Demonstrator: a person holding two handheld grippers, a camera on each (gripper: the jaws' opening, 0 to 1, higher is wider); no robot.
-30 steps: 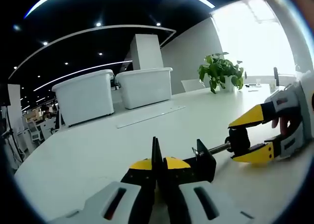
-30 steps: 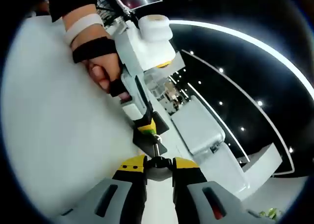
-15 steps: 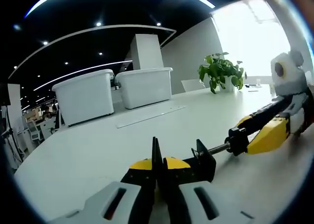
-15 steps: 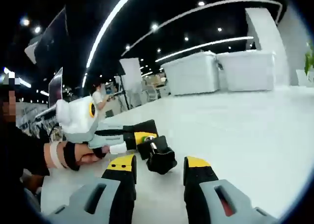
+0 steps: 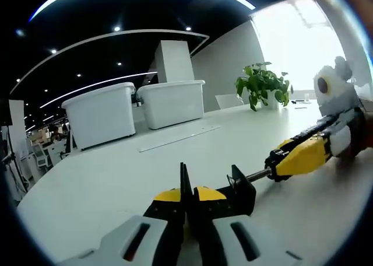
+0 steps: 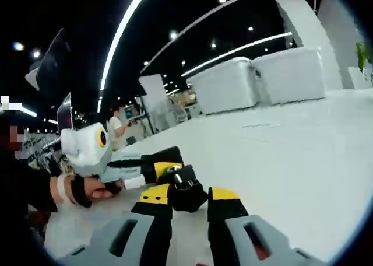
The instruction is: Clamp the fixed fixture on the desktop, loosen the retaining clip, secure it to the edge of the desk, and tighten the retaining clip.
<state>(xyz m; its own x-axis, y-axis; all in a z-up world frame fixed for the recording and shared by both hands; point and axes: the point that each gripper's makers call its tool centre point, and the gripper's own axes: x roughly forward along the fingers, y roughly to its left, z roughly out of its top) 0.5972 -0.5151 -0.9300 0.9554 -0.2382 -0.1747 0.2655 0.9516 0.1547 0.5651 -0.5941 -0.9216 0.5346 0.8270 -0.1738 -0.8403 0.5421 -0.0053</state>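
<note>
Left gripper view: left hand-held gripper (image 5: 185, 196) low at the bottom, yellow-tipped jaws pressed together on the thin upright plate of the black fixture (image 5: 236, 193), clamped tight with no gap. Fixture resting on the white tabletop (image 5: 116, 178), its body just right of the jaws, a silver threaded rod (image 5: 256, 174) running out to the right. At the rod's far end, right hand-held gripper (image 5: 291, 159) coming in from the right, yellow jaws closed around the black knob there. Farther back on the tabletop, two white storage bins (image 5: 137, 109) side by side, a long flat strip (image 5: 178, 137) lying in front of them, and a green potted plant (image 5: 262, 85) near the bright window.

Right gripper view: right hand-held gripper (image 6: 186, 197) rising from the bottom, yellow pads either side of the black retaining clip knob (image 6: 187, 190), touching it on both sides and gripping it. Beyond the knob, the fixture (image 6: 169, 161) lying on the tabletop (image 6: 291, 149), with the left hand-held gripper (image 6: 152, 167) reaching in from the left and closed on it. A hand (image 6: 96, 187) with a dark strap and white wristband wrapped round that gripper's grey body. White storage bins (image 6: 262, 82) well apart at the far side, a person standing in the dim background.
</note>
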